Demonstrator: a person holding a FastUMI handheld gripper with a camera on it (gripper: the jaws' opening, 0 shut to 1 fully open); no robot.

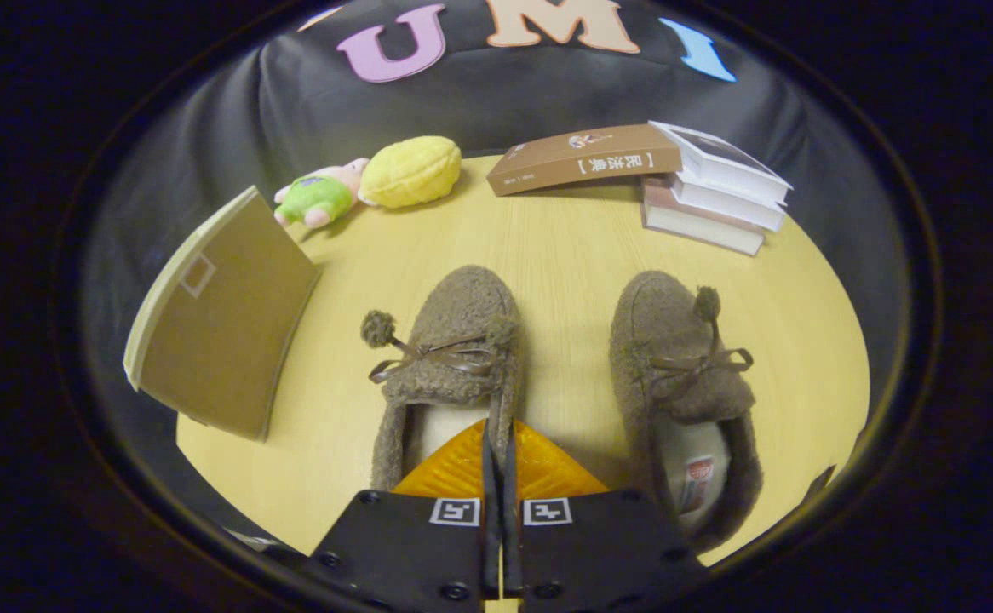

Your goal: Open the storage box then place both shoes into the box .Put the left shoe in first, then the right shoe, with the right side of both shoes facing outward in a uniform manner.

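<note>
Your jaws are clamped on the inner collar wall of the left shoe [450, 366], which sits on the surface [565, 255] beside the right shoe [684, 383], box [224, 315] just left; soft and light, so grip the collar firmly.

"民法典" on brown book [586, 157]
</note>
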